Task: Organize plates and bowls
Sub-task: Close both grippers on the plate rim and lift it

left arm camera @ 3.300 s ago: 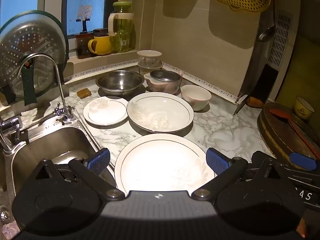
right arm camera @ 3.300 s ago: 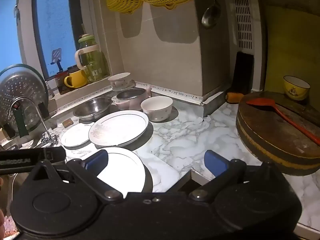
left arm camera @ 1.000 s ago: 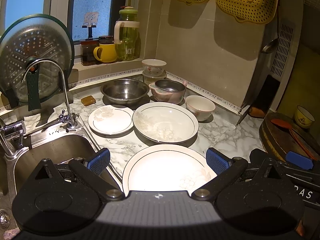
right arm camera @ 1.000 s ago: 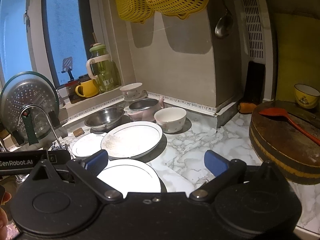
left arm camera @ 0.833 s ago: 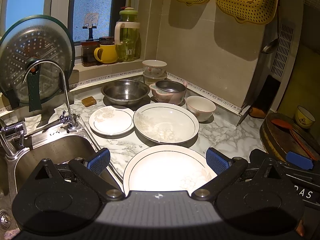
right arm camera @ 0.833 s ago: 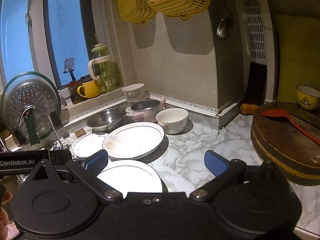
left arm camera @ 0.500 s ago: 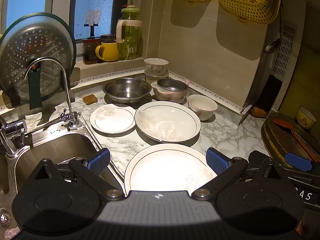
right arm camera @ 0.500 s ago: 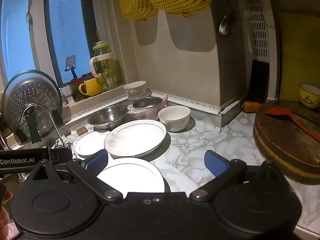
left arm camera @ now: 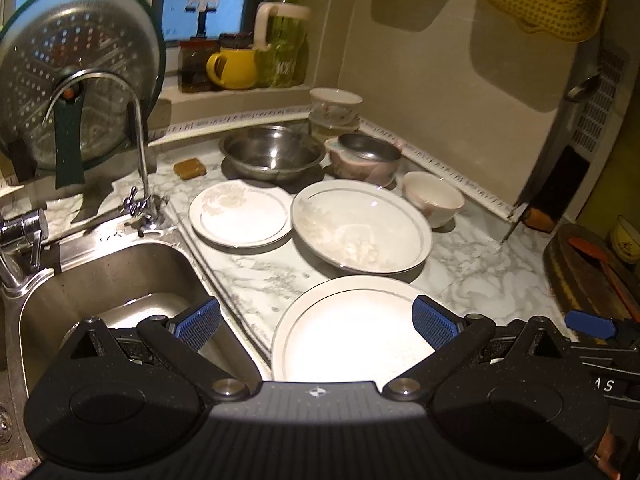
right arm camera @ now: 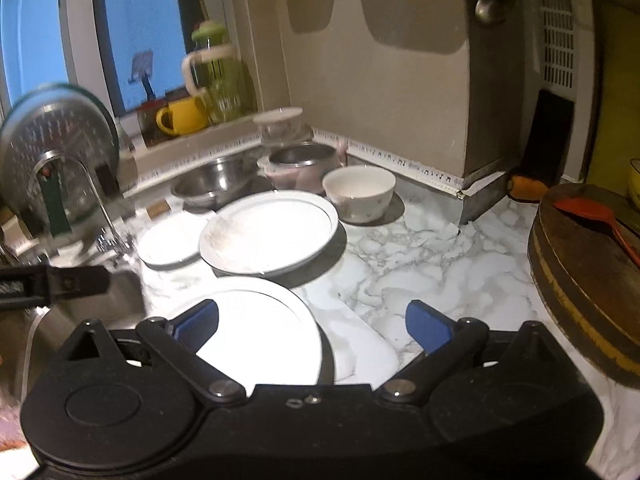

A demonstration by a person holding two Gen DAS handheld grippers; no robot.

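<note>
While both grippers hover spread wide, empty: left gripper (left arm camera: 316,322), right gripper (right arm camera: 312,326) above near plate (left arm camera: 352,332), beside sink (left arm camera: 112,276). Stacking likely unstarted; next: close on plate rim.

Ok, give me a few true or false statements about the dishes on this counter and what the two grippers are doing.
1. Both the left gripper and right gripper are open and empty. True.
2. The near plate is stacked on the big plate. False: they lie apart on the counter.
3. The steel bowl sits in the sink. False: it is on the counter.
4. A red spatula lies on the round wooden board. True.
</note>
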